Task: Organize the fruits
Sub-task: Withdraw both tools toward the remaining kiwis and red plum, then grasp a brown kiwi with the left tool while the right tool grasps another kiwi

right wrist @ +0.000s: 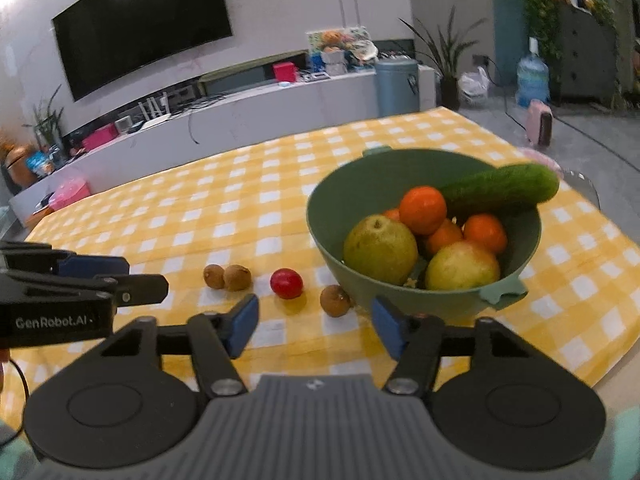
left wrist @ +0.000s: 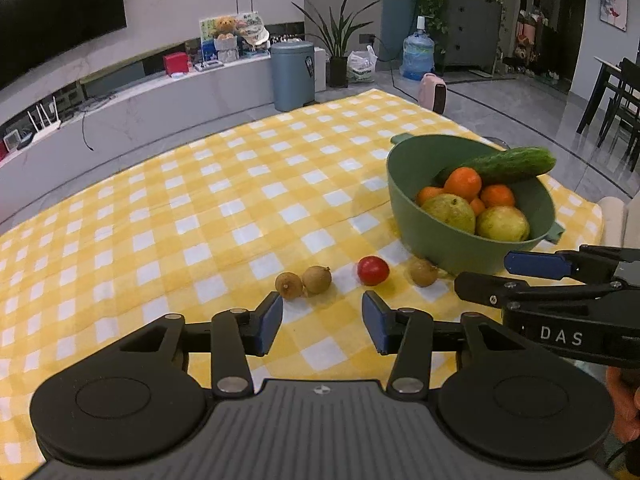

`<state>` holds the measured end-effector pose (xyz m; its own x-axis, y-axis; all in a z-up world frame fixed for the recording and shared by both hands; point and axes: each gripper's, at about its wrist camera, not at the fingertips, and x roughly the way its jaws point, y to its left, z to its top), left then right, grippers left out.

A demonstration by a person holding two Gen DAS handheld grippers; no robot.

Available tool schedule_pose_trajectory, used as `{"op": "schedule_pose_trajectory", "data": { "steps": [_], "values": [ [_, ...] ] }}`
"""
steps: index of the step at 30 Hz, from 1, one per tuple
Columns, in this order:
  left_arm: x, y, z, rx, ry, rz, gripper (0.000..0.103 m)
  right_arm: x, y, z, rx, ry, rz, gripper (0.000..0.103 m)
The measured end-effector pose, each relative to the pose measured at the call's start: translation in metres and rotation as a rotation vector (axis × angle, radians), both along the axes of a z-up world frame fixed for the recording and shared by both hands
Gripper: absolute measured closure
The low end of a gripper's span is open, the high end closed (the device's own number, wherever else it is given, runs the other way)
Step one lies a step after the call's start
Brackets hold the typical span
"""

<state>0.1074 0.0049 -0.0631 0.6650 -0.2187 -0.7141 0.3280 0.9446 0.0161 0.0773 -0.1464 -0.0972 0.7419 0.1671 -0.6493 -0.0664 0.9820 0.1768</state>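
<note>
- My left tool point(left wrist: 322, 322) hangs over the yellow checked surface point(left wrist: 200, 208), its jaws apart with nothing between them.
- My right tool point(right wrist: 314, 326) is likewise released and empty; no earlier view, so I only report the gap.
- Just ahead lie four small fruits in a row: two brown longans point(left wrist: 289, 285) point(left wrist: 317, 279) touching each other, a red cherry tomato point(left wrist: 373, 270), then a third longan point(left wrist: 423, 273) close to the green bowl point(left wrist: 404, 184).
- The bowl holds a cucumber point(left wrist: 508, 165) resting across its rim, several oranges point(left wrist: 463, 183) and two yellow-green fruits, probably pears point(right wrist: 380, 249); the right view is slightly blurred.
- Each tool shows at the edge of the other's view.
</note>
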Motion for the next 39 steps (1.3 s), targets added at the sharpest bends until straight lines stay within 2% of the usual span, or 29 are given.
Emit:
{"op": "schedule_pose_trajectory", "data": {
  "steps": [5,15,31,32,33,39],
  "values": [
    [0.02,0.007,-0.015,-0.021,0.015,0.028,0.057,0.011,0.006,-0.013,-0.013,0.016,-0.036,0.055],
    [0.051,0.018,-0.046,-0.06,0.053,0.093,0.063,0.037,0.014,-0.041,-0.007,0.052,-0.082,0.072],
    [0.071,0.024,-0.063,-0.104,0.063,0.086,0.068,0.058,0.028,-0.06,-0.021,0.055,-0.141,0.073],
    [0.07,0.024,-0.062,-0.102,0.063,0.08,0.069,0.058,0.029,-0.06,-0.024,0.053,-0.14,0.074],
    [0.069,0.024,-0.062,-0.099,0.061,0.076,0.07,0.059,0.029,-0.06,-0.031,0.053,-0.139,0.08],
    [0.069,0.022,-0.061,-0.091,0.06,0.069,0.076,0.058,0.027,-0.061,-0.036,0.05,-0.123,0.081]
  ]
}}
